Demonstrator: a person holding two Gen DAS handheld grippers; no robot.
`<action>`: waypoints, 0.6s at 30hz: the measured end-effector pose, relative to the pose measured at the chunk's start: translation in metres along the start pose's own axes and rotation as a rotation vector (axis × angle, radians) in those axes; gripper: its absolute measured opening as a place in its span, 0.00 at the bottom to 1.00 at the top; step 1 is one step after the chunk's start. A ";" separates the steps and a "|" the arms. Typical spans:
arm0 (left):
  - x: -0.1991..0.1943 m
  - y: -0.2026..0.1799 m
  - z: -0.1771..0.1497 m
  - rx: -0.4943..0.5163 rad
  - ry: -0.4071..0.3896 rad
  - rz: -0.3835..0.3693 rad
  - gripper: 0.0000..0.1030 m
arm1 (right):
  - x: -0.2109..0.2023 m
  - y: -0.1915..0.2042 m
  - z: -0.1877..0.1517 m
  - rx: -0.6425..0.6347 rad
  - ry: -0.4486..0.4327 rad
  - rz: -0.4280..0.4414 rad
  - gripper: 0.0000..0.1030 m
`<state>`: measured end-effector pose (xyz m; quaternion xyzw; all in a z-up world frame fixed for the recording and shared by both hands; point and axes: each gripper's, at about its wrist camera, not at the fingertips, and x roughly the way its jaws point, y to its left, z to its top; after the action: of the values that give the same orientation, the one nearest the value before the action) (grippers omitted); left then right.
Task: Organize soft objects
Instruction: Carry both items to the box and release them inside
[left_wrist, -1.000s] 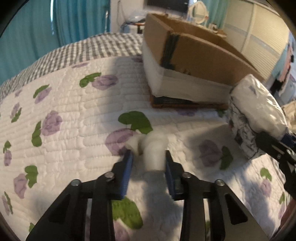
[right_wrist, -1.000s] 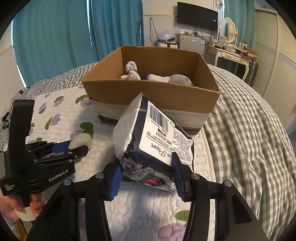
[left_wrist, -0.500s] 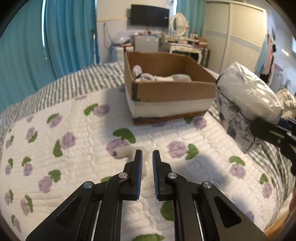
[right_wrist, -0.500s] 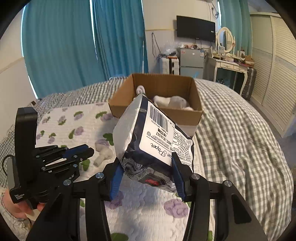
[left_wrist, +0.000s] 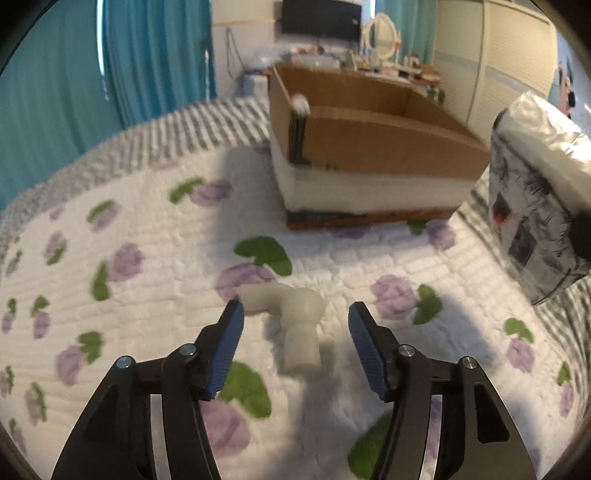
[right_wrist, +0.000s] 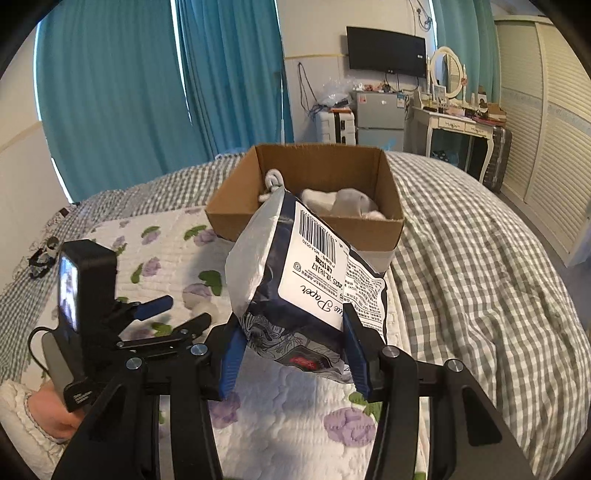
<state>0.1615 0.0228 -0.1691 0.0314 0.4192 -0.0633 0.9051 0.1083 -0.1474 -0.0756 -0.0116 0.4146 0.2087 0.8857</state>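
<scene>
A white bent soft piece (left_wrist: 291, 317) lies on the flowered quilt (left_wrist: 147, 280). My left gripper (left_wrist: 295, 325) is open, its blue pads on either side of the piece and a little short of it; it also shows in the right wrist view (right_wrist: 181, 314). My right gripper (right_wrist: 291, 350) is shut on a dark-and-white tissue paper pack (right_wrist: 306, 280), held above the quilt; the pack shows at the right of the left wrist view (left_wrist: 539, 206). A cardboard box (right_wrist: 306, 199) behind holds several white and grey soft items (right_wrist: 340, 203).
The bed has a grey checked blanket (right_wrist: 480, 266) to the right of the quilt. Teal curtains (right_wrist: 147, 92), a TV (right_wrist: 386, 51), a small fridge and a dressing table stand beyond the bed. A small dark object (right_wrist: 40, 254) lies at the far left bed edge.
My left gripper was shut on the white piece, rose shut without it, and is now low over it with jaws wide open. My right gripper holds the pack higher and farther from the box.
</scene>
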 end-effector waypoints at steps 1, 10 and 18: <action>0.008 0.000 0.000 -0.001 0.015 -0.002 0.58 | 0.007 -0.002 -0.001 0.001 0.007 -0.001 0.47; 0.038 -0.001 0.009 0.012 0.048 -0.005 0.27 | 0.045 -0.018 -0.013 0.027 0.069 0.008 0.47; -0.016 -0.003 0.015 -0.018 -0.026 -0.049 0.26 | 0.024 -0.019 -0.007 0.031 0.030 0.027 0.47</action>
<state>0.1620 0.0197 -0.1471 0.0125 0.4086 -0.0821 0.9089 0.1243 -0.1573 -0.1011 0.0048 0.4311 0.2138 0.8766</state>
